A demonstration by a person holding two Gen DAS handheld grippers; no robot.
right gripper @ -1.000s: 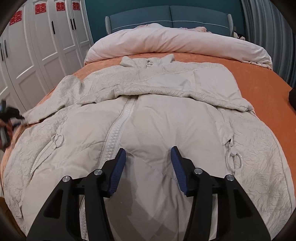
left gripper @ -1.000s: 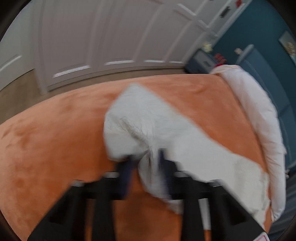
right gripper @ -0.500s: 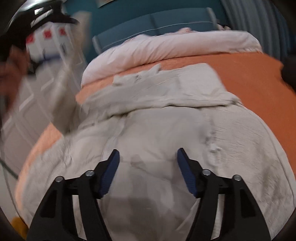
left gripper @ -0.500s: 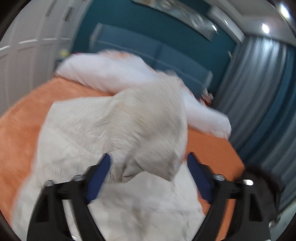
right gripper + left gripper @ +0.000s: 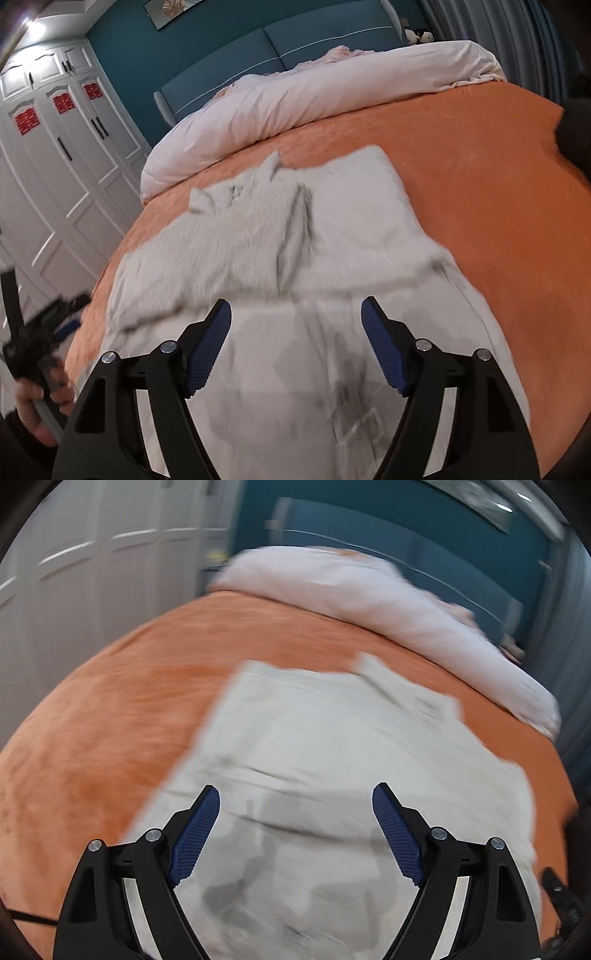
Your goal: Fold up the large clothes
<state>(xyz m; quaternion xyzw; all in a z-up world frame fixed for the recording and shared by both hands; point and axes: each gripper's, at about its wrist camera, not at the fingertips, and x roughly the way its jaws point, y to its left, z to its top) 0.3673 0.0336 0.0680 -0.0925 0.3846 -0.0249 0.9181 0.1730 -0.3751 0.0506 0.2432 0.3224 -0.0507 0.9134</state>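
Note:
A large cream padded jacket (image 5: 325,746) lies on the orange bed cover, its sleeves folded in over the body; it also fills the middle of the right wrist view (image 5: 295,251), collar towards the pillows. My left gripper (image 5: 295,794) is open and empty, hovering over the jacket's lower left part. My right gripper (image 5: 295,310) is open and empty above the jacket's lower middle. The left gripper, held in a hand, shows at the left edge of the right wrist view (image 5: 40,339). Both views are blurred by motion.
The orange bed cover (image 5: 480,177) shows all around the jacket. A pale pink duvet (image 5: 314,92) is bunched along the teal headboard (image 5: 295,40). White wardrobe doors (image 5: 66,155) stand to the left of the bed. Grey curtains (image 5: 498,22) hang to the right.
My left gripper carried the left sleeve over the jacket's body, opened and let it go. It then drew back to the left. My right gripper stayed open and rose a little.

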